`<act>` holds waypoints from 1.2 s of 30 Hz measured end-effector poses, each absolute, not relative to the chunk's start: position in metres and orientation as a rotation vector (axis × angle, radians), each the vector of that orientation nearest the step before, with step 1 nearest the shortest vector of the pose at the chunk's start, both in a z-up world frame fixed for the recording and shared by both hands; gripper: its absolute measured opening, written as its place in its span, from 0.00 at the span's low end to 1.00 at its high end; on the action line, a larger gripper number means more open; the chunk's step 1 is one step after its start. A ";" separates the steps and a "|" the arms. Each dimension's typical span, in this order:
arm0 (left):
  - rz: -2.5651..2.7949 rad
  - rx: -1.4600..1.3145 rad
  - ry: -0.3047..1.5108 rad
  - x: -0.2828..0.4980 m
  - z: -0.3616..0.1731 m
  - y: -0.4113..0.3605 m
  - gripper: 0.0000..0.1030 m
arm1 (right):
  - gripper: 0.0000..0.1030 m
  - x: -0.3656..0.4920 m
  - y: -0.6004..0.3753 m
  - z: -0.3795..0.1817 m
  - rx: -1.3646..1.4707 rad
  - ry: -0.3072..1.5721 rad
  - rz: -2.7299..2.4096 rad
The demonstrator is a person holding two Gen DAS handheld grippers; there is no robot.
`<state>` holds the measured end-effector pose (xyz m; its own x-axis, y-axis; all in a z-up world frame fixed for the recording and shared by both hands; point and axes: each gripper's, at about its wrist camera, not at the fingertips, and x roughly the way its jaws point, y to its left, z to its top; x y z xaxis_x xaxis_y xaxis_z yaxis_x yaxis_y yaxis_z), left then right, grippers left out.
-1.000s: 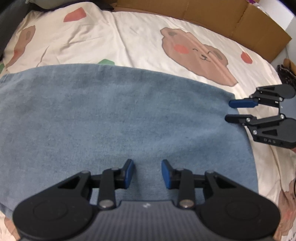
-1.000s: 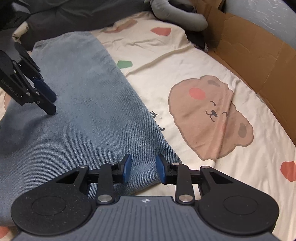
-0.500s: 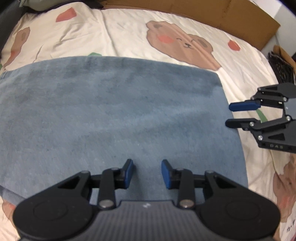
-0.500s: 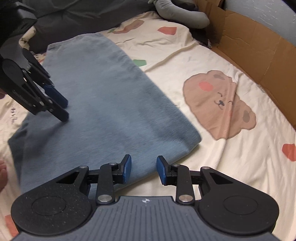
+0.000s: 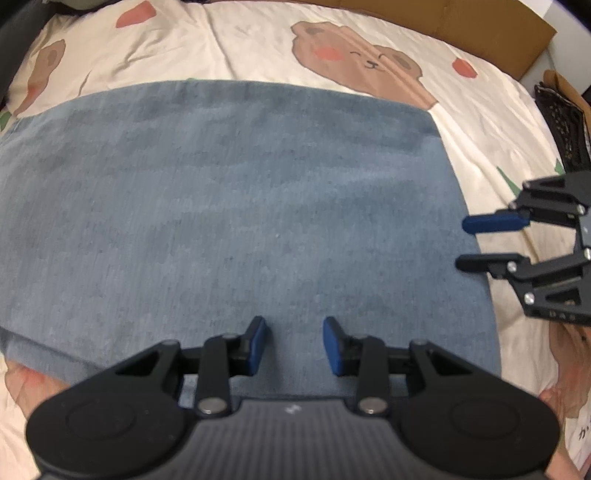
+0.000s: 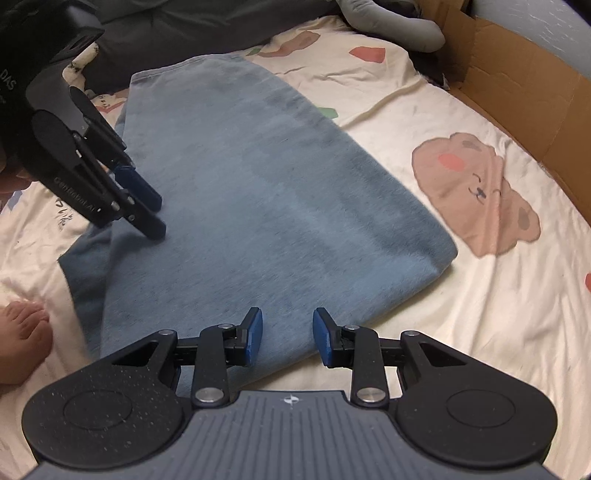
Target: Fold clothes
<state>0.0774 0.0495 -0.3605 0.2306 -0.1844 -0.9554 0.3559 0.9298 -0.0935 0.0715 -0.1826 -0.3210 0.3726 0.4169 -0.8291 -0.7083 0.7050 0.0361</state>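
A blue folded garment [image 5: 240, 203] lies flat on the bear-print bed sheet [image 5: 258, 48]. My left gripper [image 5: 294, 325] hovers over its near edge, open, with nothing between the blue pads. My right gripper [image 5: 463, 243] stands at the garment's right edge, tips pointing towards the cloth, open and empty. In the right wrist view the garment [image 6: 258, 184] stretches away from my right gripper [image 6: 287, 317], which hangs over the cloth's near end. My left gripper [image 6: 158, 216] points down at the cloth's left side there.
A cardboard wall [image 6: 535, 92] borders the bed on the far side. A grey stuffed shape [image 6: 391, 22] and a dark blanket [image 6: 166, 33] lie at the head. A person's bare foot [image 6: 22, 332] rests on the sheet at the left. A black basket [image 5: 565, 122] stands past the bed's right edge.
Both grippers have drawn back from the garment, so more of it shows. The right gripper has slid off the cloth's right edge. Neither gripper has opened or shut noticeably.
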 end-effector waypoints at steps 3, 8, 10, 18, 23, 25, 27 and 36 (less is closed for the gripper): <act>-0.370 0.152 1.285 0.074 -0.361 0.050 0.36 | 0.36 0.060 -0.185 -0.321 -0.346 0.944 0.734; -0.365 0.159 1.280 0.068 -0.362 0.050 0.36 | 0.35 0.042 -0.187 -0.325 -0.331 0.965 0.725; -0.362 0.162 1.283 0.066 -0.362 0.050 0.36 | 0.35 0.035 -0.188 -0.327 -0.318 0.973 0.728; -0.364 0.131 1.276 0.052 -0.359 0.057 0.35 | 0.36 0.009 -0.193 -0.333 -0.278 0.986 0.702; -0.385 0.112 1.291 0.040 -0.354 0.062 0.35 | 0.32 0.010 -0.190 -0.317 -0.274 0.955 0.712; -0.394 0.108 1.303 0.034 -0.352 0.063 0.33 | 0.32 0.012 -0.190 -0.309 -0.242 0.937 0.711; -0.396 0.102 1.310 0.029 -0.350 0.067 0.32 | 0.32 0.014 -0.186 -0.305 -0.224 0.930 0.728; -0.387 0.097 1.361 0.014 -0.361 0.074 0.33 | 0.31 -0.004 -0.169 -0.328 -0.286 0.990 0.798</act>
<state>0.0137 0.0740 -0.3614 0.1562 -0.2146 -0.9641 0.3254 0.9328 -0.1549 -0.0045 -0.1688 -0.3285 0.2997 0.4683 -0.8312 -0.7132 0.6886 0.1308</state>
